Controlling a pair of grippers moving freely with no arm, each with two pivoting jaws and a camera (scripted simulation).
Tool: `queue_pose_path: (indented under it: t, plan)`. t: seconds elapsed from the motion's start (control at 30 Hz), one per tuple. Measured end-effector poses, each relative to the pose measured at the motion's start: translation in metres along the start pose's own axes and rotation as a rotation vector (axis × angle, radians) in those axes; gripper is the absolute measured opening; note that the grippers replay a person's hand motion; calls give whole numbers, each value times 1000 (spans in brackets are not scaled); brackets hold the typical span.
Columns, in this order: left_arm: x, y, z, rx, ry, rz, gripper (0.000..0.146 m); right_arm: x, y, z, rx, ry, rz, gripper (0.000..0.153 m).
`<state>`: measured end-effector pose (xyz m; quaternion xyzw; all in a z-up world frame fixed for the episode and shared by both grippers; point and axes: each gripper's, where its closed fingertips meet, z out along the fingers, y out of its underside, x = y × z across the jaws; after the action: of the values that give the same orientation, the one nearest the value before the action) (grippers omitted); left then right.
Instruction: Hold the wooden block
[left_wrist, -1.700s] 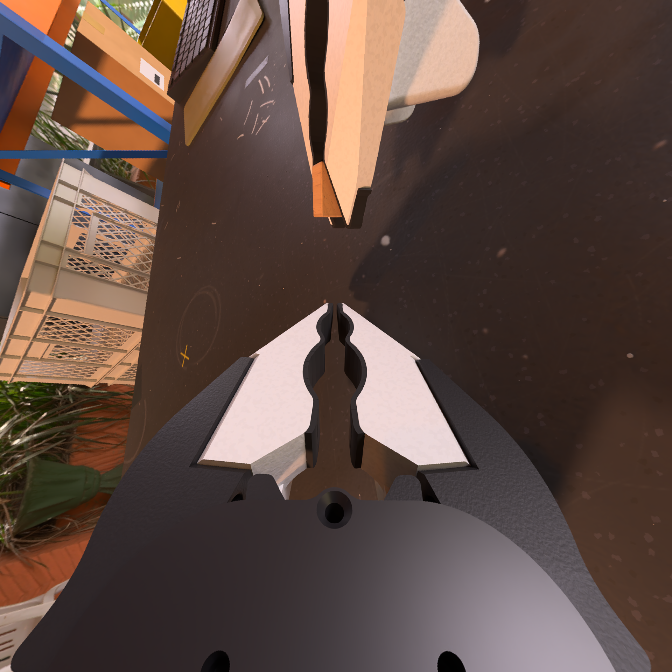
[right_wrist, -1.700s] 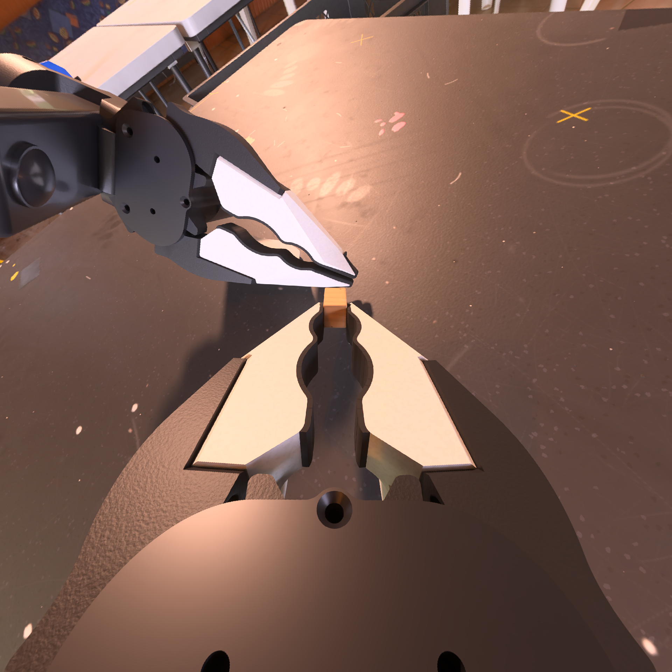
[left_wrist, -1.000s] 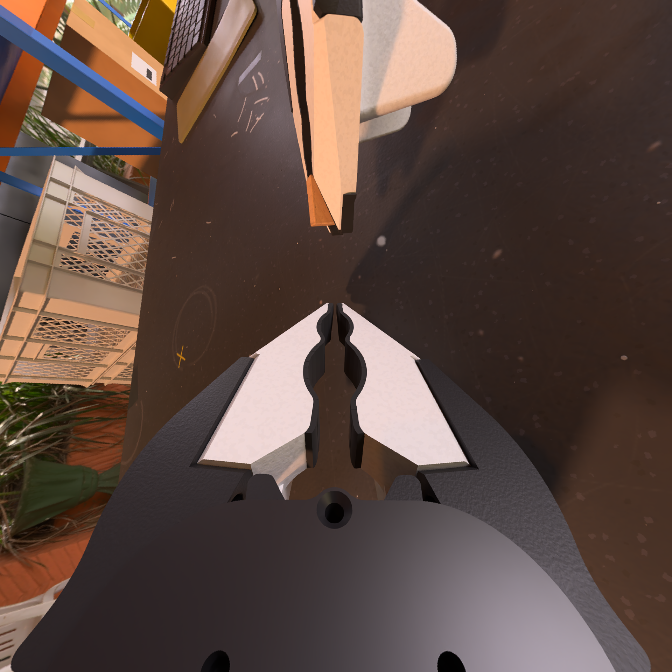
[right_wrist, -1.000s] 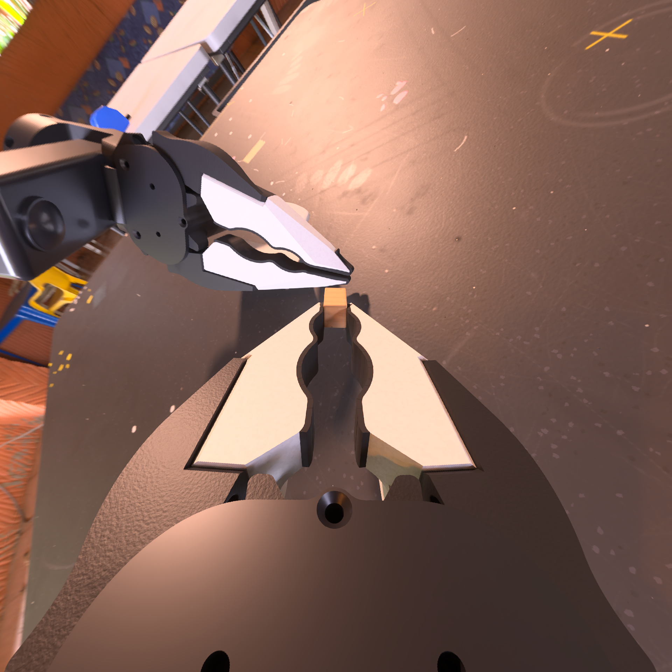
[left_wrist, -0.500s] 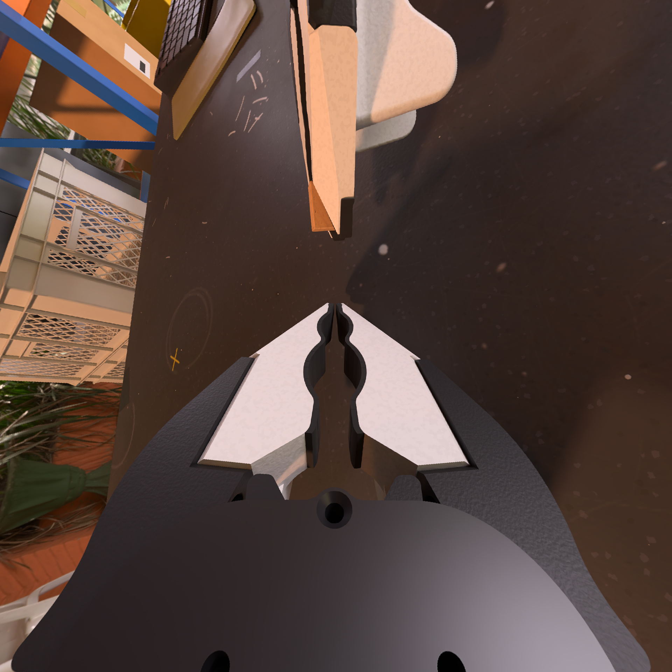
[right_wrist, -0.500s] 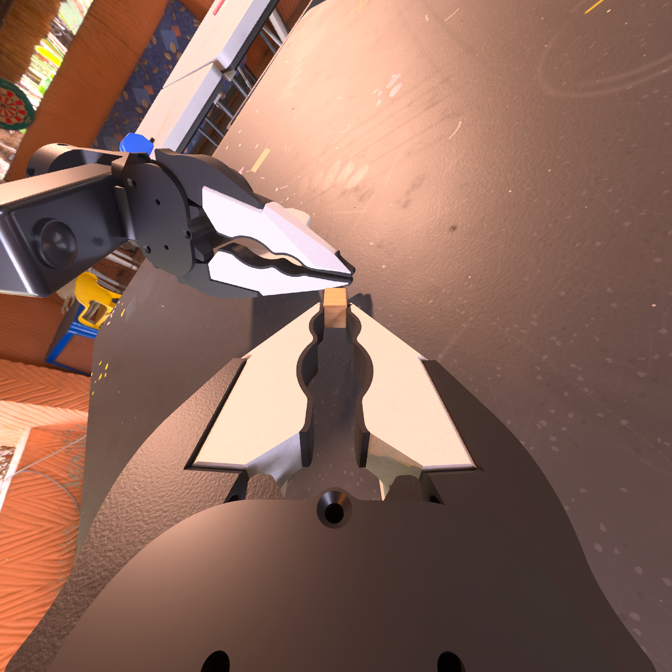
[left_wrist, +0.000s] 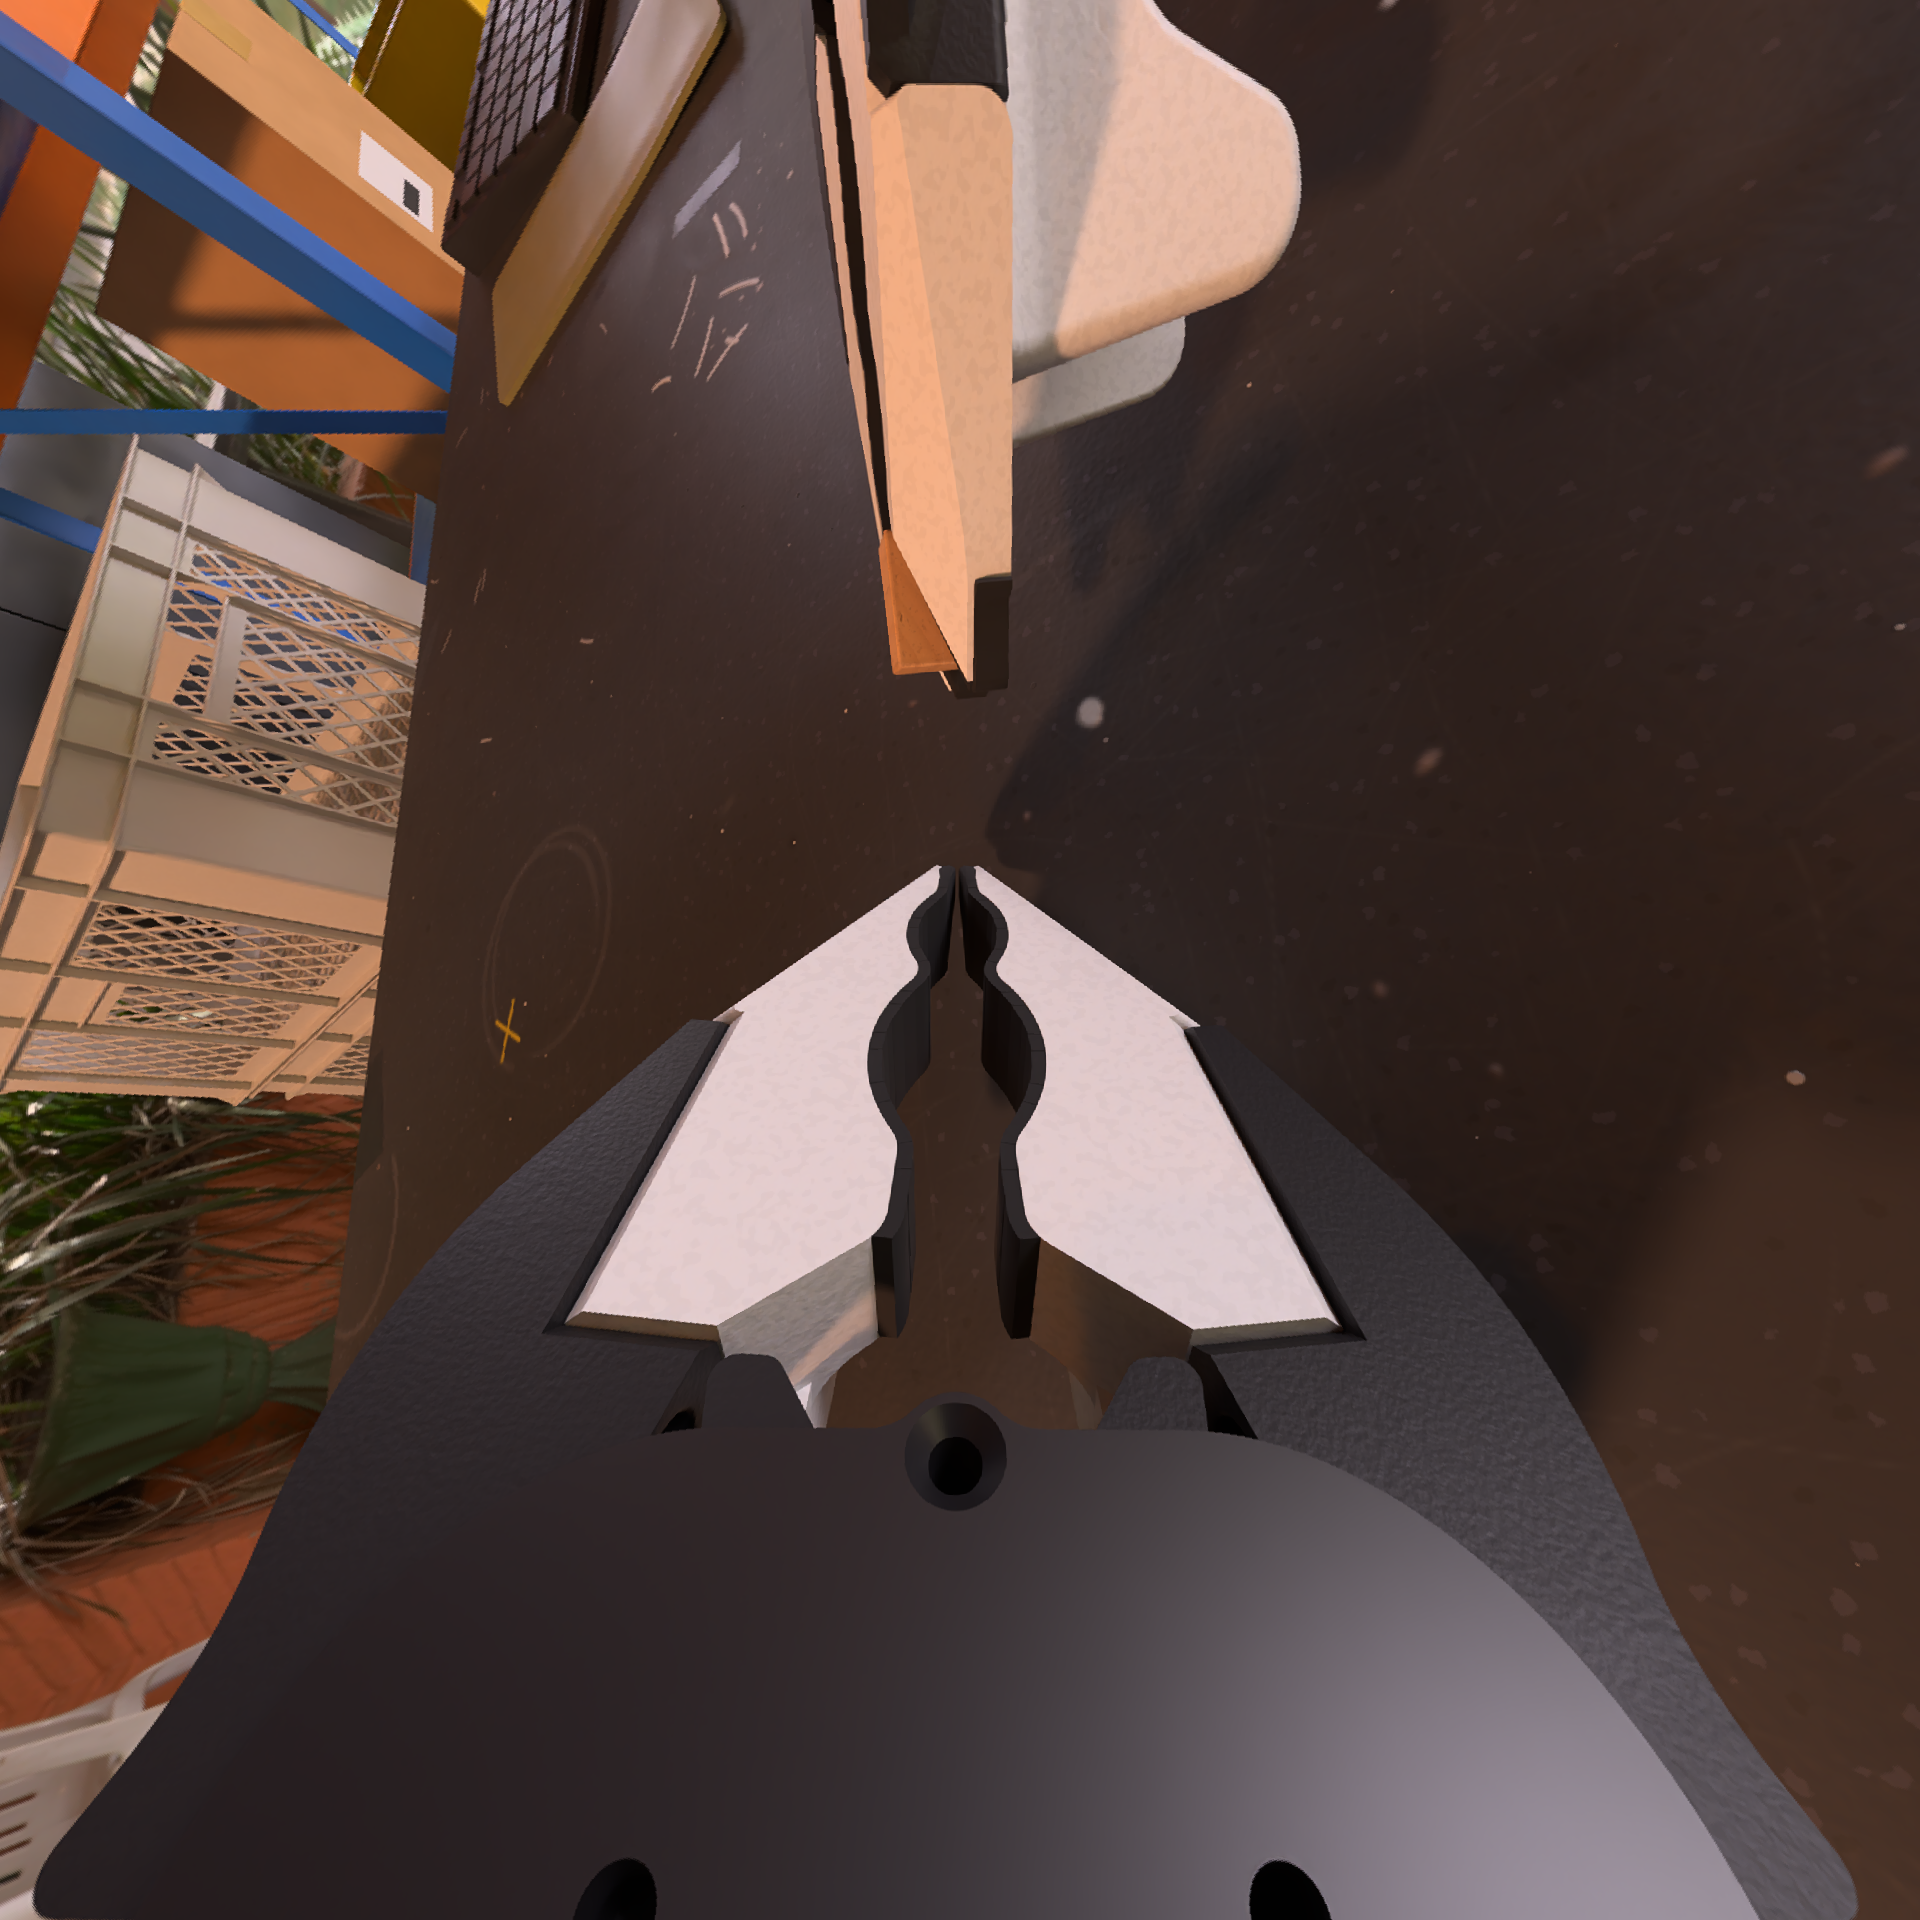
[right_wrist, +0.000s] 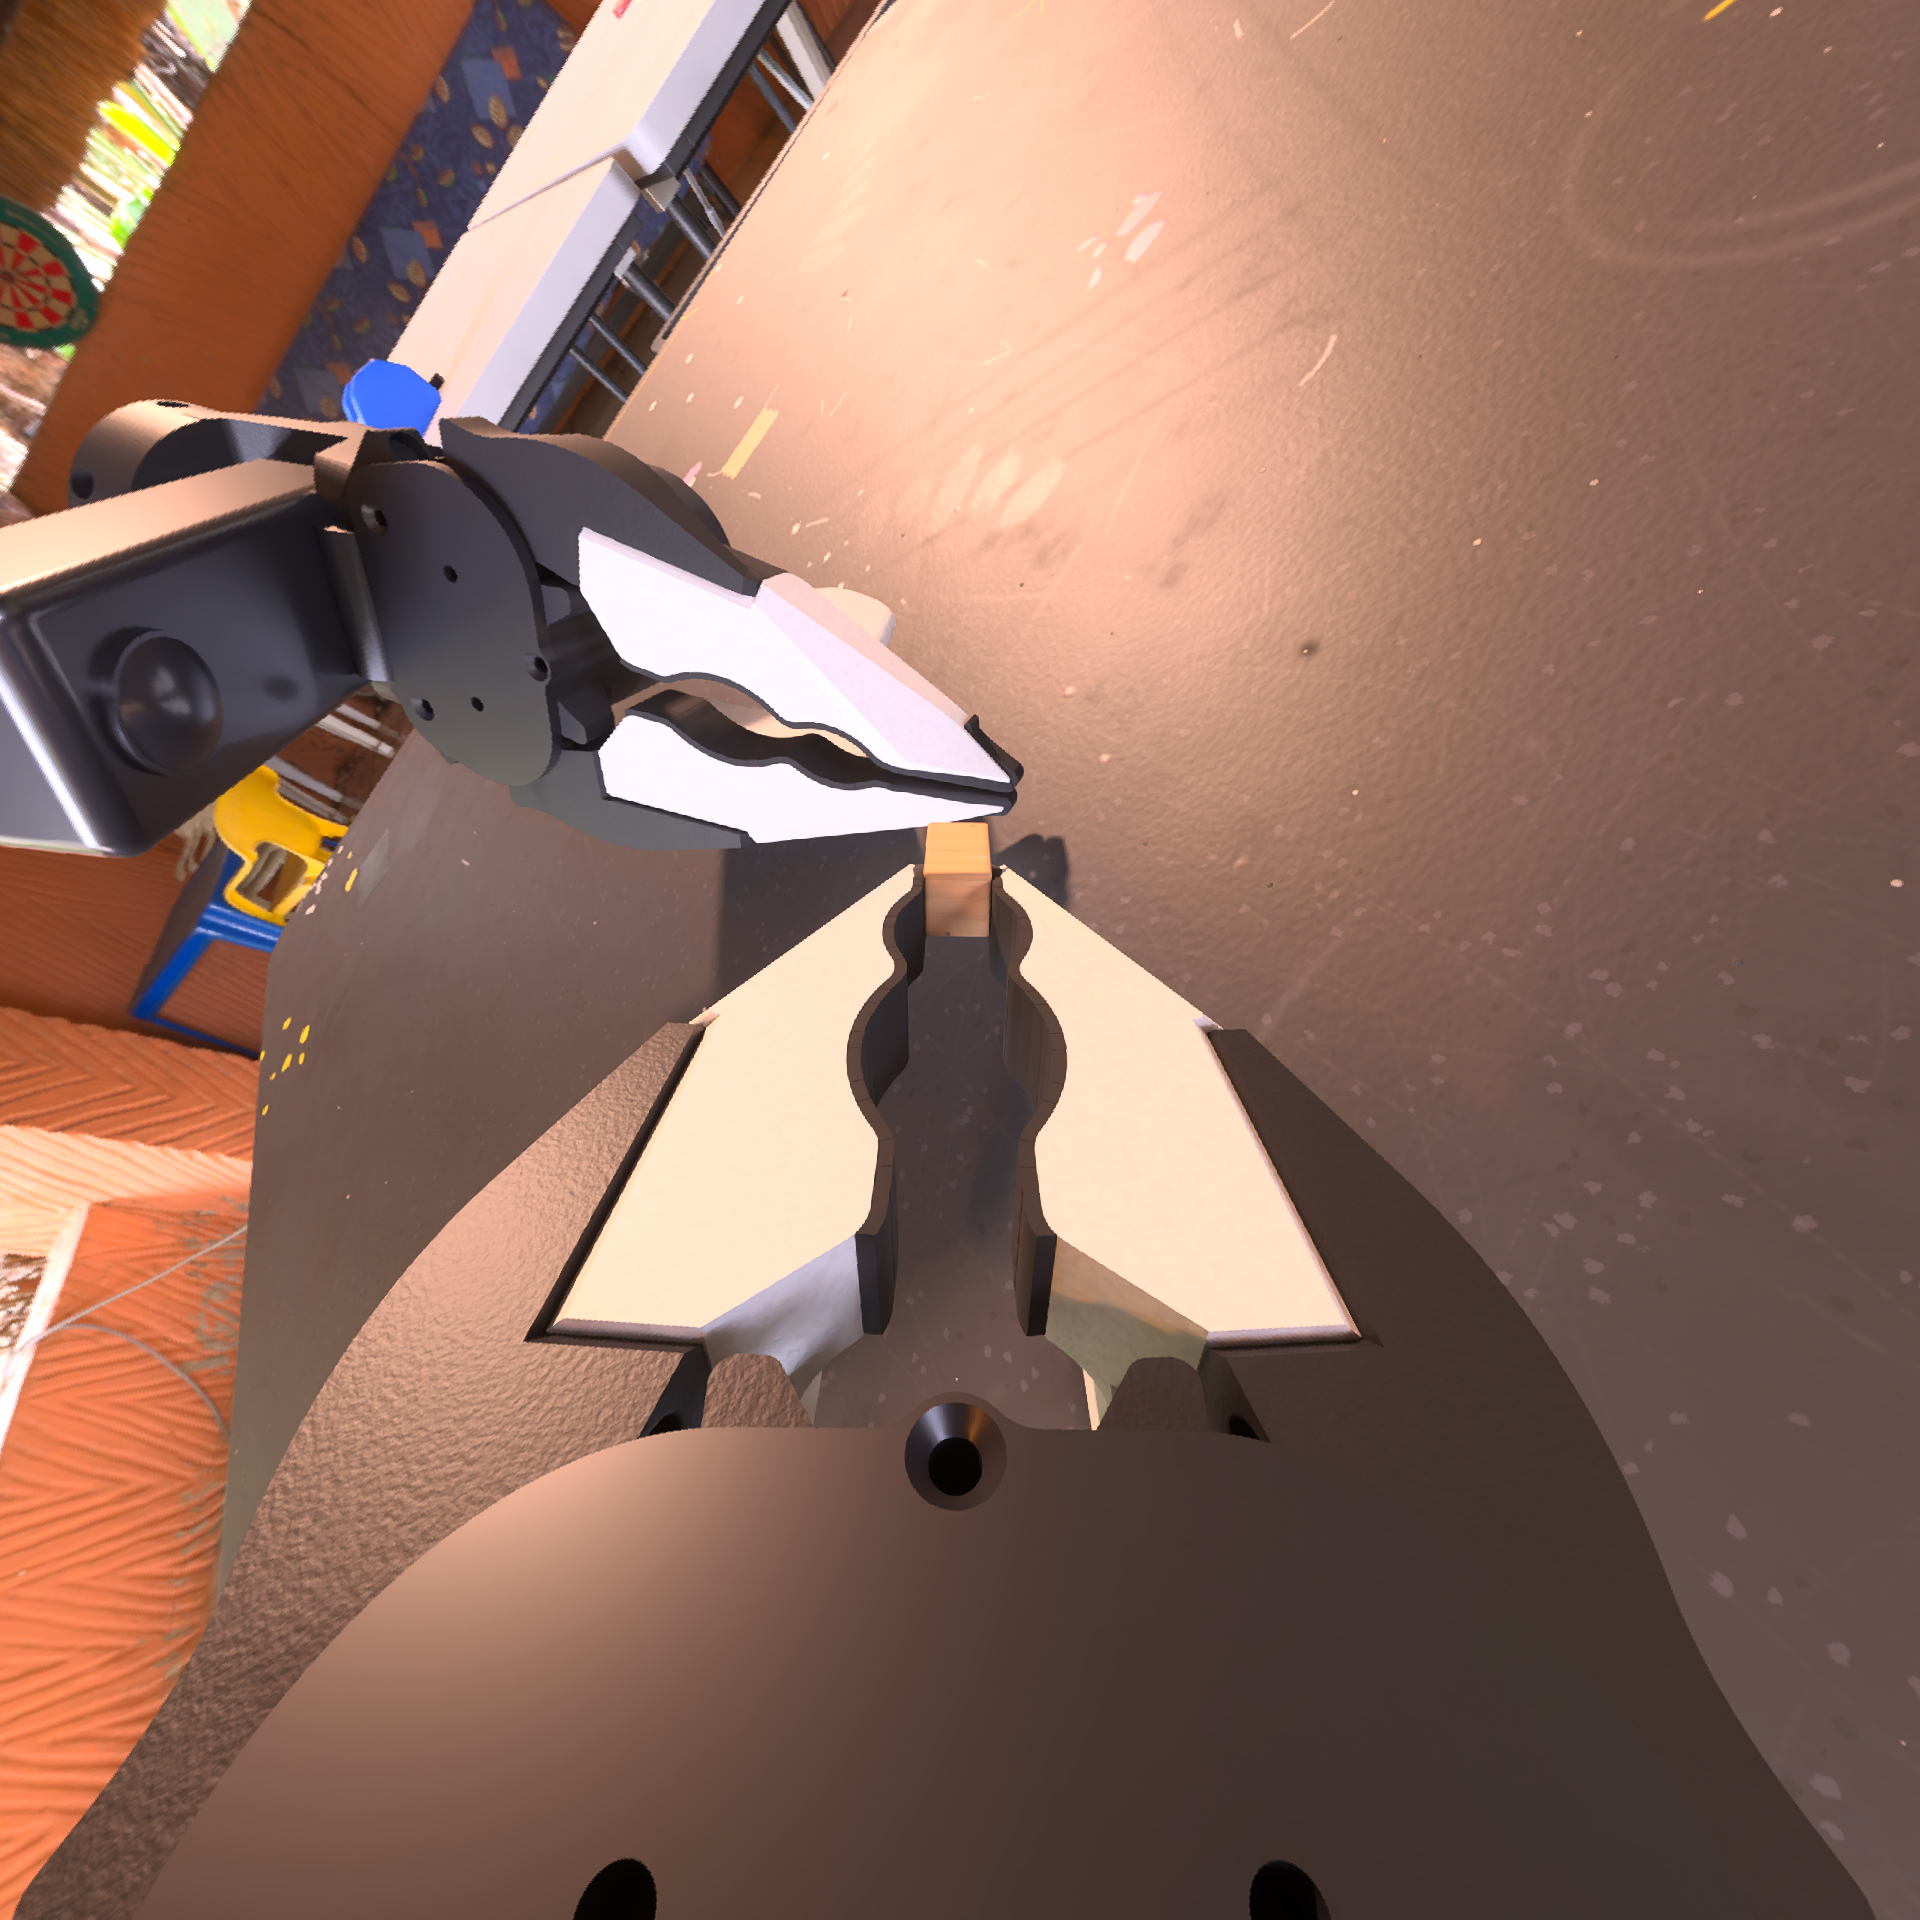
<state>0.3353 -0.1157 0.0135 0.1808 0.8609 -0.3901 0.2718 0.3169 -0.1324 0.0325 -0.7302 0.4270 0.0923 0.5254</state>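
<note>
A small pale wooden block (right_wrist: 956, 878) sits pinched between the tips of my right gripper (right_wrist: 956, 883), lifted above the dark table (right_wrist: 1455, 623). My left gripper (left_wrist: 956, 878) is shut and empty. In the right wrist view the left gripper (right_wrist: 987, 795) shows from the side, its tips just above and left of the block, apart from it. In the left wrist view the right gripper (left_wrist: 940, 665) comes in from the top, and the block (left_wrist: 914, 623) shows orange at its tips, a short way ahead of my left tips.
A beige lattice crate (left_wrist: 208, 790) and blue shelving with a cardboard box (left_wrist: 260, 239) stand past the table's left edge. A flat board with a dark grid object (left_wrist: 561, 156) lies at the table's far corner. A white table (right_wrist: 582, 208) and a yellow and blue stool (right_wrist: 249, 883) stand beyond the table edge.
The right wrist view has rolled and tilted steadily, so the table now slants. The block stays pinched in the right gripper. The left gripper stays shut, close by the block.
</note>
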Motion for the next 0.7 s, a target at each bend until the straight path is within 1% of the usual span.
queue_pose_path:
  t: [0.7]
  plan:
    - [1, -2, 2, -4, 4, 1, 0, 3, 2, 2, -21, 25, 1, 10]
